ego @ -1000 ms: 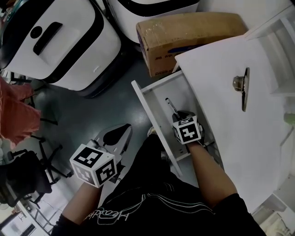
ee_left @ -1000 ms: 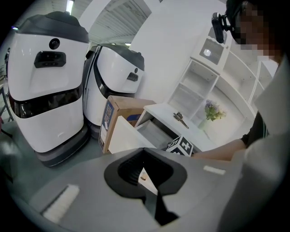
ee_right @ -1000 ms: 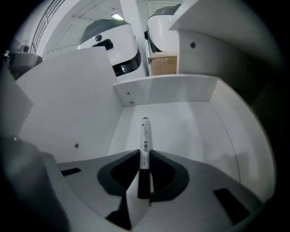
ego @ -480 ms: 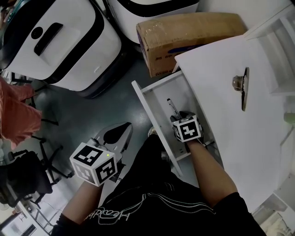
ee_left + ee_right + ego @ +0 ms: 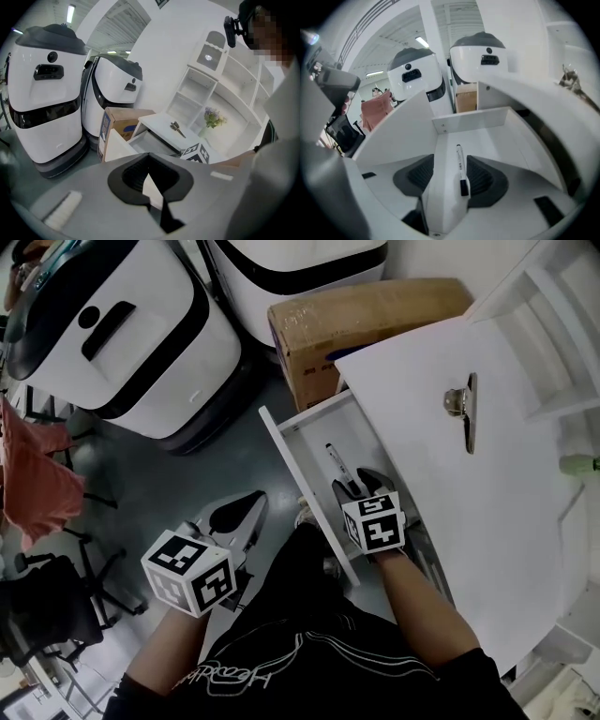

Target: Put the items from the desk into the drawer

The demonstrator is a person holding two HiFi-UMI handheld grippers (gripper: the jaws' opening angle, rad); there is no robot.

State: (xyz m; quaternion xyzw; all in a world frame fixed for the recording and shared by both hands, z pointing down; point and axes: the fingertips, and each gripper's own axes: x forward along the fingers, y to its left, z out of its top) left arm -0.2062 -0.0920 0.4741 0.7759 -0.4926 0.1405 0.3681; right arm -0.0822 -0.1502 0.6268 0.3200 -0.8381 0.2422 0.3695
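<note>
**The pen is let go in the drawer**

The big white desk (image 5: 422, 484) has its drawer (image 5: 292, 470) pulled out, next to a brown box (image 5: 356, 320) on the floor. A moment ago the right claw (image 5: 359, 486) was low in the drawer with its jaws close together. Now it has come up a bit. Its jaws have just been opening, and they stand wide apart. Nothing is squeezed between them. I think this means the pen (image 5: 460, 168) has been dropped off, so this one thing is done.

The left claw (image 5: 236, 512) hangs off to the side, over the floor and well away from the drawer. Its jaws are pinched together with nothing in them.

A shiny clip (image 5: 464, 411) lies on the desk top, well apart from both claws. I guess it is the next thing to fetch.

The pen lies flat on the bottom of the drawer. In the right gripper view it sits in the gap between the two dark pads. It points toward the far wall of the drawer, with its dark cap end nearest the claw. Neither pad touches it. In the head view its far end pokes out in front of the claw, and the rest is hidden under it.
</note>
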